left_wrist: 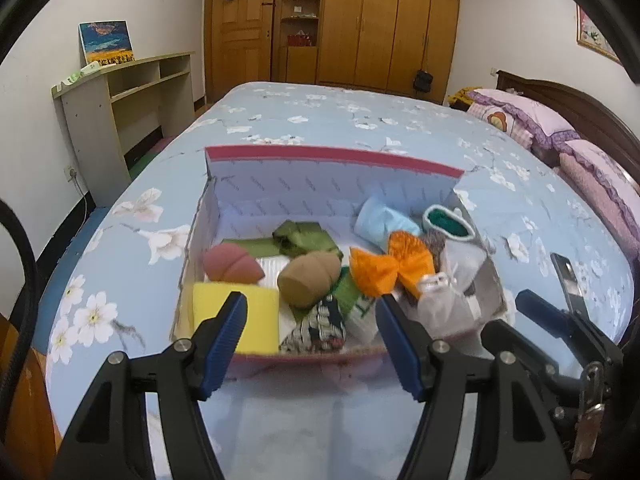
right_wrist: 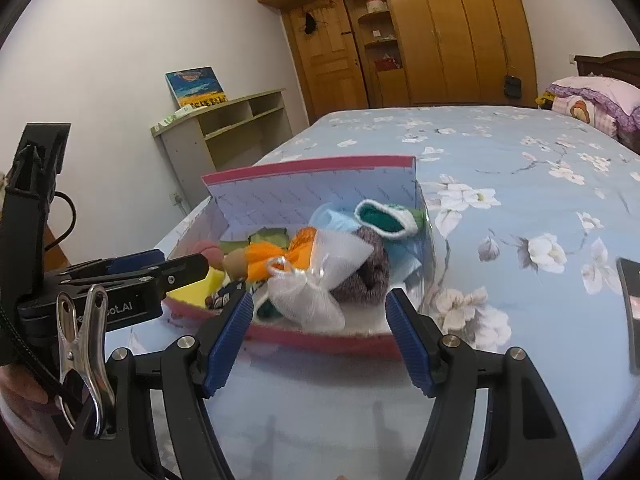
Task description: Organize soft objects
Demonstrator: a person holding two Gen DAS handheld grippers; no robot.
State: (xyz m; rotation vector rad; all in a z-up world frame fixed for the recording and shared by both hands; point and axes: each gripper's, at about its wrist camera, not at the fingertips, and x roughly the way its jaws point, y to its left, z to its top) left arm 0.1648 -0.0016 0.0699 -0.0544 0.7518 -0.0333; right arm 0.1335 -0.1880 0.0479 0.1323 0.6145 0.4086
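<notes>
We hold our left gripper (left_wrist: 312, 336) and right gripper (right_wrist: 320, 332) released and empty before the red-rimmed cardboard box (left_wrist: 332, 156) near the flowered blue bed's (left_wrist: 320, 112) edge; its soft things, like the white mesh pouch (right_wrist: 316, 300), already sit gathered inside.

Home bedroom, bed (left_wrist: 360, 120), wardrobe (left_wrist: 380, 20), pillows (left_wrist: 532, 116)

Left gripper (left_wrist: 312, 316): jaws spread wide, blue ribbed pads facing each other, nothing between them, tilted downward. Right gripper (right_wrist: 320, 316): likewise angled down, jaws parted wide, nothing held, pads clear of everything. The two are carried side by side, the left one showing at the left edge of the right wrist view.
</notes>
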